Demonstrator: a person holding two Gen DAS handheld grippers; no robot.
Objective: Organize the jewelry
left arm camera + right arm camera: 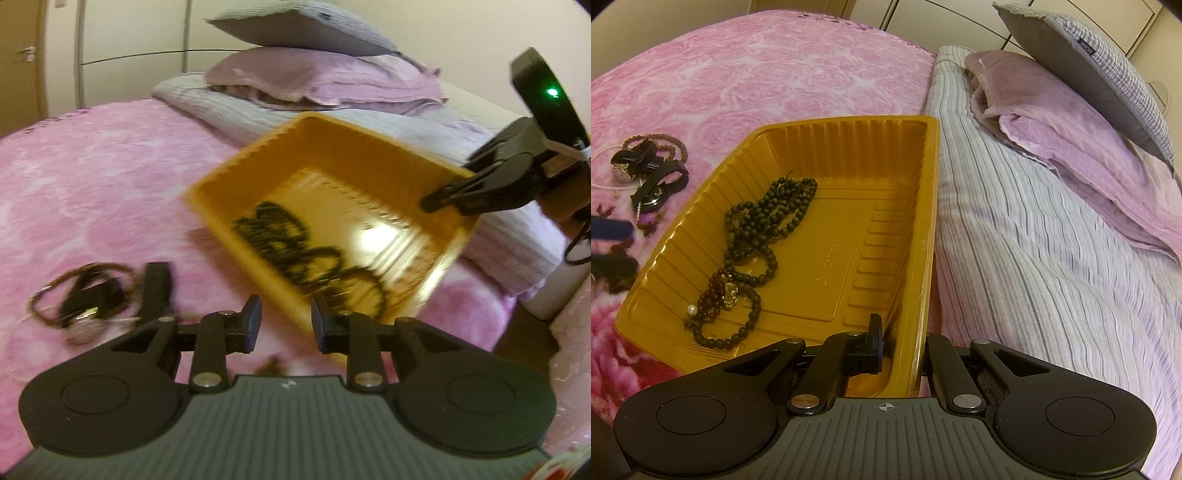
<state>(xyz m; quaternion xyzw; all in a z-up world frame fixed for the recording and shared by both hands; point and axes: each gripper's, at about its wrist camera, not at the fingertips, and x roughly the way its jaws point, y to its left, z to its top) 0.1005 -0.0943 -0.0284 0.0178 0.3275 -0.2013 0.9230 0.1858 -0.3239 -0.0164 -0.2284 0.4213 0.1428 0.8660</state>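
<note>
Right claw (901, 354) clamped on the rim of the yellow tray (849, 155), one finger inside the wall and one outside. Tray tilted up on the pink bed blanket (757, 66), just beside the striped quilt (1034, 240). Inside the tray, a long string of dark beads (768, 218) all bunched up, touching a dark red bead bracelet (714, 295) with a gold charm and one white pearl (691, 309). Left claw (286, 325) apart, holding nothing, hanging near the low edge of the tray (236, 166). Off to the side on the blanket, well apart from the tray, a small pile of more jewelry (646, 166): black watches, a brown bead bracelet, a thin pearl chain. Same pile blurry in the left view (81, 299). Purple towels (1089, 155) and a gray pillow (1089, 66) stacked up at the far end of the quilt.
</note>
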